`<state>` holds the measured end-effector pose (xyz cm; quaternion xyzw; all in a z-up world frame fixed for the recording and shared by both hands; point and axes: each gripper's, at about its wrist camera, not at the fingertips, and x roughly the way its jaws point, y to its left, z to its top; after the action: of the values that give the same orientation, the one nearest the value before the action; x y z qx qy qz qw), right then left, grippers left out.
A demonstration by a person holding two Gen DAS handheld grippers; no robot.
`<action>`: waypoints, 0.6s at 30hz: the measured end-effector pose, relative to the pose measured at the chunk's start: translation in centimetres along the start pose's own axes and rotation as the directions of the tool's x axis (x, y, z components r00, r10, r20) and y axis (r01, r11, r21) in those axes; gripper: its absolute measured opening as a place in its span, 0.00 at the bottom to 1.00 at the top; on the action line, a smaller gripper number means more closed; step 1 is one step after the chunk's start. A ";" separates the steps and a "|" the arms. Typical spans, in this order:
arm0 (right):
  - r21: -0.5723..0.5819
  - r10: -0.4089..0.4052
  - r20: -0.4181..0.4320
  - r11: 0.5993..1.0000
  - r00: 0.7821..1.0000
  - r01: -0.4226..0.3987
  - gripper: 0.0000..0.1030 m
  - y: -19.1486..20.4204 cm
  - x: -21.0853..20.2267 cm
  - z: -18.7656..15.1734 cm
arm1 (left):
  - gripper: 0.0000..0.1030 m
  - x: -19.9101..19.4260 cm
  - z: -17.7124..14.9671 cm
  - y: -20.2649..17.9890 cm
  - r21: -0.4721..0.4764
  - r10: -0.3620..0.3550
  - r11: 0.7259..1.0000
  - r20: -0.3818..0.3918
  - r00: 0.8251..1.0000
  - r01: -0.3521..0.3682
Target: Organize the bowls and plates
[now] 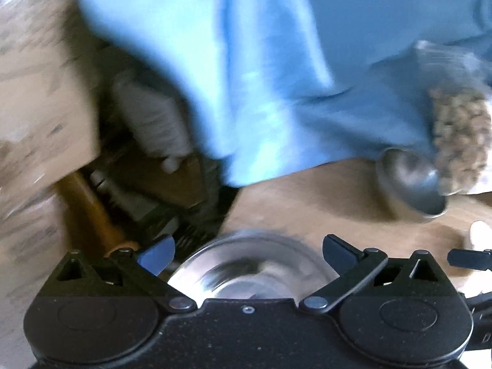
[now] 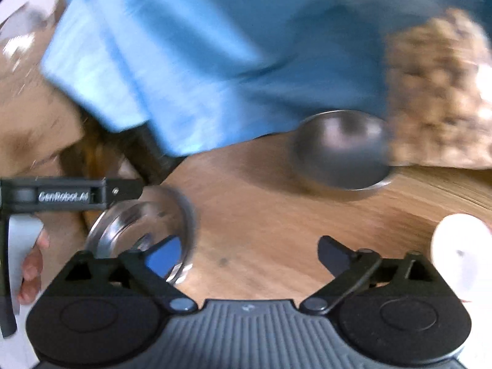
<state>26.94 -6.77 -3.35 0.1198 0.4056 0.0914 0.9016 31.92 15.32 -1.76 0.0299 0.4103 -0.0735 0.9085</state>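
I have both the left gripper (image 1: pixel 247 250) and right gripper (image 2: pixel 249 253) with jaws apart and empty, the glass bowl (image 2: pixel 141 230) just beside the left gripper, the steel bowl (image 2: pixel 343 150) well apart across the worktop (image 2: pixel 261 209), so stacking remains undone.

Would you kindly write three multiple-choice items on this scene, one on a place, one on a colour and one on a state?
1. Where does the dark metal bowl stand on the wooden table?
A. beside the bag of brown pellets
B. inside the shiny bowl
C. on the white object

2. What colour is the cloth behind the bowls?
A. red
B. blue
C. green

3. How does the right gripper stand?
A. shut on a bowl
B. shut on nothing
C. open, holding nothing

Answers:
1 A, the bowl's edge meets the bag.
2 B, blue folds fill the upper frame.
3 C, the fingers stand wide apart over bare wood.
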 end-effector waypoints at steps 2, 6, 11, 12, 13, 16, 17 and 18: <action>0.066 -0.045 0.032 0.997 0.998 0.043 0.99 -1.8 -0.6 0.4 | 0.99 0.9 0.9 -1.9 0.026 -0.036 0.999 0.007 0.999 0.036; 0.199 -0.112 0.042 0.975 0.993 0.102 0.99 -5.6 -1.1 1.3 | 0.99 3.5 2.6 -5.5 0.058 -0.163 0.985 0.009 0.987 0.162; 0.323 -0.119 0.034 0.941 0.992 0.102 0.99 -10.0 -1.2 2.4 | 0.99 7.9 4.1 -8.5 -0.021 -0.262 0.965 -0.080 0.962 0.261; 0.334 -0.121 0.030 0.937 0.992 0.104 0.99 -10.6 -1.0 2.6 | 0.99 8.6 4.3 -9.0 -0.031 -0.268 0.963 -0.093 0.959 0.266; 0.342 -0.122 0.029 0.934 0.992 0.105 0.99 -10.9 -0.8 2.9 | 0.99 9.1 4.5 -9.3 -0.036 -0.266 0.964 -0.102 0.959 0.264; 0.315 -0.112 0.008 0.944 0.994 0.104 0.99 -11.1 0.2 3.5 | 0.99 10.8 5.0 -10.0 -0.031 -0.243 0.970 -0.139 0.960 0.241; 0.295 -0.121 0.002 0.949 0.993 0.115 0.99 -10.8 0.6 3.7 | 0.99 11.3 5.2 -10.1 -0.023 -0.236 0.972 -0.151 0.960 0.235; 0.276 -0.129 0.002 0.953 0.992 0.123 0.99 -10.6 0.8 3.9 | 0.99 11.7 5.3 -10.3 -0.015 -0.228 0.973 -0.160 0.960 0.229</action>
<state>31.10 -17.24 -4.48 0.2189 0.4121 -0.0247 0.8841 41.84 3.28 -6.94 -0.0101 0.4829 -0.1760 0.8578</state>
